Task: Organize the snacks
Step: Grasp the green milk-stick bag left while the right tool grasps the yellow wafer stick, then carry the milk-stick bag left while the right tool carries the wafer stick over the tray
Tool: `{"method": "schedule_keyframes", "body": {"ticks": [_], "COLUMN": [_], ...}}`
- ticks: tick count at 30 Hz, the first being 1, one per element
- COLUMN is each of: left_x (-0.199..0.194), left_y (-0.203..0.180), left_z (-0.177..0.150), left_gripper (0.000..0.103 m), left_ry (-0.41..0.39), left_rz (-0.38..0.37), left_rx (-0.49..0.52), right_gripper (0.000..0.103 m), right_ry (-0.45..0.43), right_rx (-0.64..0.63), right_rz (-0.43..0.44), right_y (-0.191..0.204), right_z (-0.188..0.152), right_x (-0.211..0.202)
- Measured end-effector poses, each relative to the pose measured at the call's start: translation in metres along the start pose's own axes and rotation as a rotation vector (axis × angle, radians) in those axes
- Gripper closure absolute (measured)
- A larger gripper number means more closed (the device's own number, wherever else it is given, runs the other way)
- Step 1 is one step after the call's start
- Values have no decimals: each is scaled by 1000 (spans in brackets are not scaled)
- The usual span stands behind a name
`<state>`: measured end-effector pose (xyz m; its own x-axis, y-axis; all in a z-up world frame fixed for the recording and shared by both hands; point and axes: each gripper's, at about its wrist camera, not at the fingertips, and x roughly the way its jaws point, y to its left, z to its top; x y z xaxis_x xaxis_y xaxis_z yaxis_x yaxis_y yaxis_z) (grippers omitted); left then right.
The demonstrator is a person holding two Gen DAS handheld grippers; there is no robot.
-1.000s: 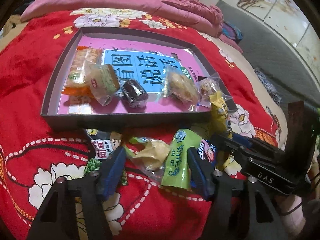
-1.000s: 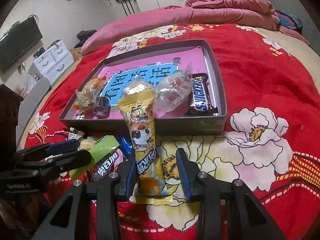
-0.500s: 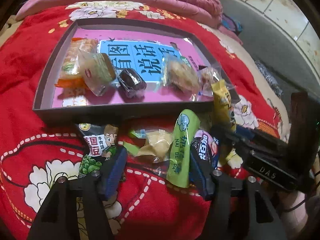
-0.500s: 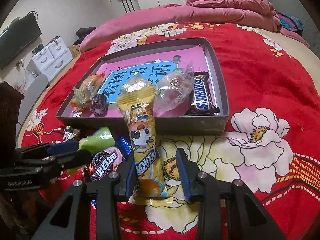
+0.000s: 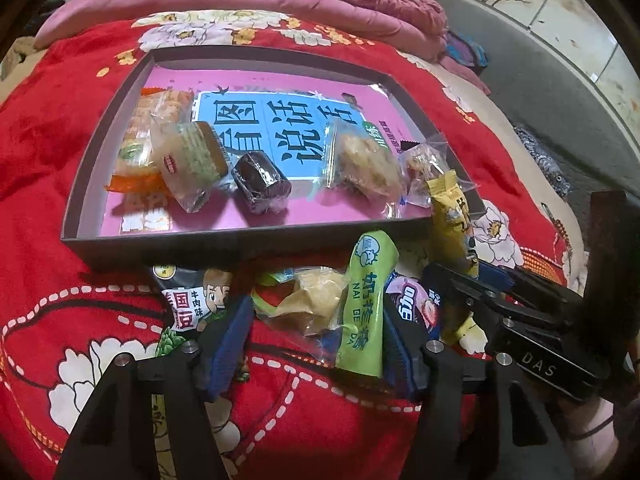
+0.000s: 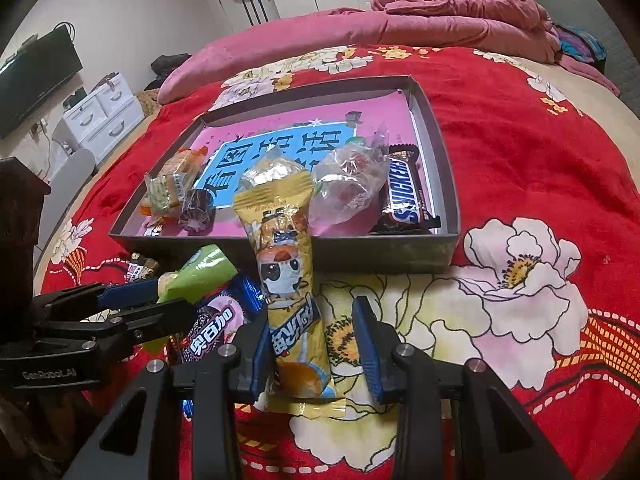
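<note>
Left tongs closed a little around the green packet without squeezing it, right tongs sit loose around the yellow packet; either could slip.

Glossy plastic snack wrappers on a plush red blanket; matt cardboard tray

A red bedspread printed with white and yellow peonies carries a grey tray lined pink and blue. At the tray's near edge lie a yellow snack packet bearing a cartoon face, a lime-green packet and a brown Snickers bar lettered in white.
</note>
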<state>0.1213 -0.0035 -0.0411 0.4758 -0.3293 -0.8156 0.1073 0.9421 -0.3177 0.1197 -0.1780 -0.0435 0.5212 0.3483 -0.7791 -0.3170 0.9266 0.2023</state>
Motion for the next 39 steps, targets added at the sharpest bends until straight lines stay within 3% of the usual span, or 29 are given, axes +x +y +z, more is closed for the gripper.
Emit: {"method": "schedule_keyframes", "body": {"ticks": [3,9,11,23,34,39], "left_x": [-1,0,-1,-17,-51,-58], "left_y": [3,11,8,6,2,3], "left_z": [2,5,5,4,6,11], "left_gripper": [50,57,66,68,68,68], "left_ry": [-10,-8,-18,-61,-192,-240], "left_rz": [-8,-44,-44,-62,-96,-62], "left_rx": [-12,-53,-32,-15,-6,-14], "right_gripper": [67,79,80,82,82,82], "right_ry": [-8,-30,-50,-118,-211,-269], "right_rx": [-4,-31,-36,-6,5,7], "right_rz": [7,6,13,52,70,81], "right_y": [1,6,7,2,-1,-1], "right_z": [2,3,4,8,16,26], "right_x": [-1,-6,-10,-29,-50,-60]}}
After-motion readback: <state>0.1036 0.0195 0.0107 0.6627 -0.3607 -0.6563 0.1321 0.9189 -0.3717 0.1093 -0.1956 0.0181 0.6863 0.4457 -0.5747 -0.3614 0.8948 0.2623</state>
